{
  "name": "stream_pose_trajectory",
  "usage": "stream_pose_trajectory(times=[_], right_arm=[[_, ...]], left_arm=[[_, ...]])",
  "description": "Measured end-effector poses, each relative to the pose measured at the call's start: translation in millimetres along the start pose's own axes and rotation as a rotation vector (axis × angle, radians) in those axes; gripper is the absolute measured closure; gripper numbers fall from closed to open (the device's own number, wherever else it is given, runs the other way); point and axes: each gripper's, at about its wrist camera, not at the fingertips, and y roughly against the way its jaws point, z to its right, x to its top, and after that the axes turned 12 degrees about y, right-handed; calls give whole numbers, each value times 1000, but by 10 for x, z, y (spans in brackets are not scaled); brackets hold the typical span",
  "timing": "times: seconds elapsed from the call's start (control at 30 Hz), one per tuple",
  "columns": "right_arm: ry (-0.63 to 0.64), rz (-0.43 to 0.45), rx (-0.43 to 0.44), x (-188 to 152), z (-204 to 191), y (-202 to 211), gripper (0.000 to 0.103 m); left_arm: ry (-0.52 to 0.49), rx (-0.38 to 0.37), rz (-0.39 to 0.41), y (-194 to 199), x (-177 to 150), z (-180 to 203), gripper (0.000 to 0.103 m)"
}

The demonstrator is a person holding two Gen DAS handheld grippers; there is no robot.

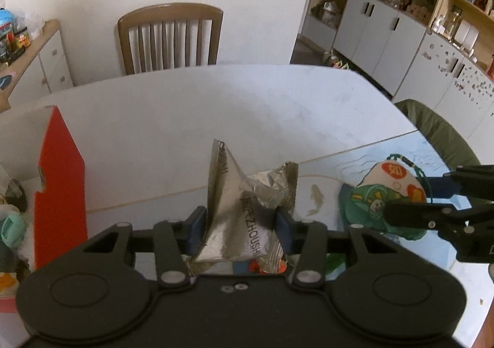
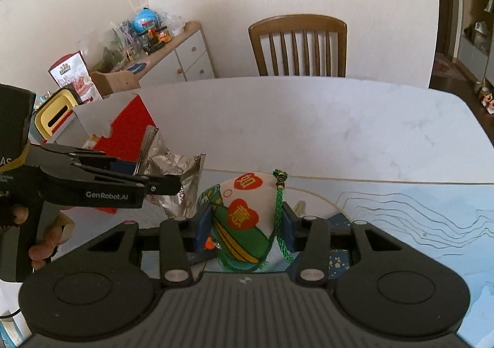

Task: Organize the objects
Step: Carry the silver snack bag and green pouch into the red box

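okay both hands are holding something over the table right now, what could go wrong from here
1. The left gripper pinches the crinkled silver snack packet only low down; it could slip or crush.
2. The right gripper holds the embroidered pouch close beside the left; they might collide.
3. The pouch's green cord hangs loose and may snag on the fingers.

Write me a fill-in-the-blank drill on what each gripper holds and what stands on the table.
1. The left gripper is shut on a crumpled ____ snack packet.
2. The right gripper grips an embroidered pouch with a braided ____ cord.
3. Left of the packet, on the table, stands an open ____ box.

Missing words: silver; green; red
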Motion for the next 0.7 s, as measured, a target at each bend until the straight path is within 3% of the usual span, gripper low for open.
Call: stream_pose_trajectory(times=[0.7], right_arm=[[101,51,6,327,-613,475,59]], left_arm=[[45,-64,17,717,152,-230,58]])
